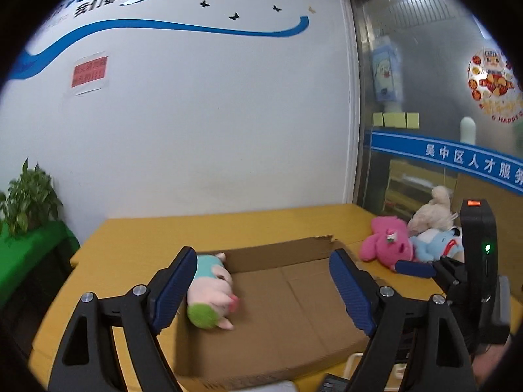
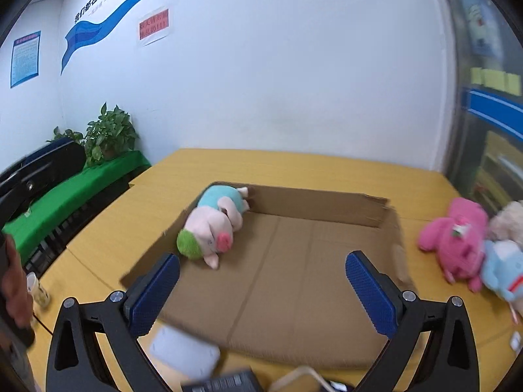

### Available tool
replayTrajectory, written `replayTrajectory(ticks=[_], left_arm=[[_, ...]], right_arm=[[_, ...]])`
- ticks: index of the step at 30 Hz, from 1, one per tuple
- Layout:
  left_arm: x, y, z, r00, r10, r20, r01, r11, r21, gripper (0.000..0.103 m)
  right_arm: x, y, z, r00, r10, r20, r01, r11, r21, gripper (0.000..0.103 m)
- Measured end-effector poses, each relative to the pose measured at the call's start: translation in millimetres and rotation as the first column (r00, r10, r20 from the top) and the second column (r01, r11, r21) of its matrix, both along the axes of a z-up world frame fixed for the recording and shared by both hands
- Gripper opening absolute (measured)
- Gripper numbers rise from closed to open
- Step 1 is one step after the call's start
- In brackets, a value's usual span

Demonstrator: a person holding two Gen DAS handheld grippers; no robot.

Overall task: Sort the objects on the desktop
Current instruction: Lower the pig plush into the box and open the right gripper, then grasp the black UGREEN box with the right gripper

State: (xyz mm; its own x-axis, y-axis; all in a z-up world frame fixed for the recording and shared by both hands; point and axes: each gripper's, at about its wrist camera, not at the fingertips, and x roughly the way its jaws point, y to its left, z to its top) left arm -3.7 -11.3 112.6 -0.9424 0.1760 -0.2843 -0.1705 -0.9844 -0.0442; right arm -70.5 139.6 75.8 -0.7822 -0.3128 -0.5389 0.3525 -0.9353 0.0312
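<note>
The pig toy (image 2: 212, 225) is laid inside the cardboard box (image 2: 294, 277), at its 10 o'clock corner, as sorted. Three soft toys (image 2: 457, 245) are left on the table (image 2: 294, 166) at 3 o'clock, unsorted. The left gripper (image 1: 261, 290) and right gripper (image 2: 261, 294) are spread wide, nothing held.

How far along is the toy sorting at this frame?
Done: one pig plush lies inside the cardboard box. In hand: nothing; the left gripper and right gripper are both open and empty. Left: the pink plush, blue plush and cream plush remain on the table.
</note>
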Motion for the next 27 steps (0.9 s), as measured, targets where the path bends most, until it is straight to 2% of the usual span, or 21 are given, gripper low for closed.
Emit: replayTrajectory(ticks=[3, 6, 7, 10, 15, 19, 27], left_arm=[[20.7, 18.0, -10.3, 1.000, 0.020, -0.006, -0.020, 1.000, -0.013, 0.087], [25.6, 26.8, -24.5, 0.995, -0.041, 0.088, 0.039, 0.999, 0.026, 0.087], [25.7, 27.8, -29.5, 0.991, -0.057, 0.123, 0.051, 0.998, 0.049, 0.087], [31.1, 30.7, -41.4, 0.982, -0.075, 0.171, 0.063, 0.995, 0.079, 0.087], [36.6, 29.9, -51.5, 0.976, -0.052, 0.210, 0.032, 0.995, 0.100, 0.087], [42.9, 31.3, -60.5, 0.971, -0.046, 0.233, 0.023, 0.994, 0.103, 0.087], [40.9, 29.3, -82.1, 0.953, -0.051, 0.298, 0.015, 0.992, 0.122, 0.087]], right_arm=[[31.5, 17.8, 1.7, 0.999, -0.046, -0.008, 0.047, 0.998, 0.052, 0.103], [47.4, 31.9, -11.7, 0.998, -0.053, 0.034, 0.051, 0.997, 0.052, 0.103], [54.5, 37.6, -6.9, 0.997, -0.061, 0.038, 0.059, 0.997, 0.056, 0.103], [66.1, 47.5, -10.0, 0.996, -0.081, 0.038, 0.078, 0.994, 0.072, 0.103], [67.8, 48.4, -25.9, 0.997, -0.061, 0.045, 0.058, 0.996, 0.073, 0.103], [65.1, 46.2, -27.3, 0.998, -0.048, 0.046, 0.045, 0.996, 0.070, 0.103], [64.8, 53.6, -47.0, 0.994, -0.009, 0.105, 0.006, 0.999, 0.032, 0.103]])
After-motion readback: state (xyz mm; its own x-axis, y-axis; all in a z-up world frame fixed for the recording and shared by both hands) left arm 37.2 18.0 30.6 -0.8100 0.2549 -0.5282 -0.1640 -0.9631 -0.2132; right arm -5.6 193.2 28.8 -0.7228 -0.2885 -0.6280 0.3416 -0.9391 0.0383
